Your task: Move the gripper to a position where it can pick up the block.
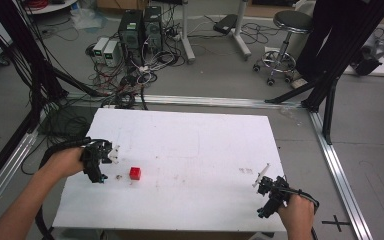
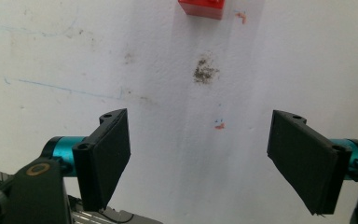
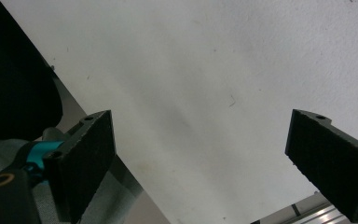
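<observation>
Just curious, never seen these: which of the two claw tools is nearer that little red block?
The left gripper, open; the red block lies just ahead of it. The right gripper is far across the white table.

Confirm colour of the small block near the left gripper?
Red. The block shows best in the high view, on the white table just beyond the left gripper.

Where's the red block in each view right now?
High view: red block left of table centre, just right of the left gripper.
Left gripper view: top edge, ahead of the open jaws.
Right gripper view: not seen.
Shared landmark: dark smudge beside block.
</observation>
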Tool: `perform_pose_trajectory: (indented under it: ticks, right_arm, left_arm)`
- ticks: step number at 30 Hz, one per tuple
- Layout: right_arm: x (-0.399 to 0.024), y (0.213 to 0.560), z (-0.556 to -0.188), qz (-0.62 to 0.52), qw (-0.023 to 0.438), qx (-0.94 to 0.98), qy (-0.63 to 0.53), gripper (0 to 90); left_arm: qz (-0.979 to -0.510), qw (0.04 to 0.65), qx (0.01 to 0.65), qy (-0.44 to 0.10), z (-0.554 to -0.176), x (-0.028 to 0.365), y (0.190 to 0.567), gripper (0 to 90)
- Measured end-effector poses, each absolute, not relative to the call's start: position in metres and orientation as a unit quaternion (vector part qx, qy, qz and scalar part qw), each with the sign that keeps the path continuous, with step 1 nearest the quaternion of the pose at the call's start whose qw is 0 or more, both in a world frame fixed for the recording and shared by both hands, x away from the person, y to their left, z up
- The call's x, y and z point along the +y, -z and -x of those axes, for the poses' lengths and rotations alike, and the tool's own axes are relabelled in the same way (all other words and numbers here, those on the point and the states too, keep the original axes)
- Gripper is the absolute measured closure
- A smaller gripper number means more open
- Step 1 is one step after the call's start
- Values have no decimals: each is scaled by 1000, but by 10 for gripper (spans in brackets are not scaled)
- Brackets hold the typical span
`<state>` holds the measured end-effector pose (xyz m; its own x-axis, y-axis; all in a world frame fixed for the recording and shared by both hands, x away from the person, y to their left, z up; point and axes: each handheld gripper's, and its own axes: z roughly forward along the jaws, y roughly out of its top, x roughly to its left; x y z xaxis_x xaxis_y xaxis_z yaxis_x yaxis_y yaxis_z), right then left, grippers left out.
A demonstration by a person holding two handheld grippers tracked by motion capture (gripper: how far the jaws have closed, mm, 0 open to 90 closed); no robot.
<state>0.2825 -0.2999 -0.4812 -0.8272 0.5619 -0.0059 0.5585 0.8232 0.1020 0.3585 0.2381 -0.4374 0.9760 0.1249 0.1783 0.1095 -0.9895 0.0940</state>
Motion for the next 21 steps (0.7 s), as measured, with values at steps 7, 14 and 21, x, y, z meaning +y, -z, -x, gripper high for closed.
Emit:
perform_pose_trajectory:
  ticks: [7, 14, 21]
  right_arm:
    - [-302, 478, -281, -295, 21, 954, -51, 77]
    - [-302, 478, -281, -292, 22, 955, -52, 77]
    - [-300, 474, -279, -290, 25, 955, -59, 77]
  left_arm:
    - [-994, 43, 30, -93, -365, 224, 441, 215]
    - [-997, 35, 14, -75, -375, 211, 447, 216]
    - [-998, 35, -4, -56, -384, 197, 453, 216]
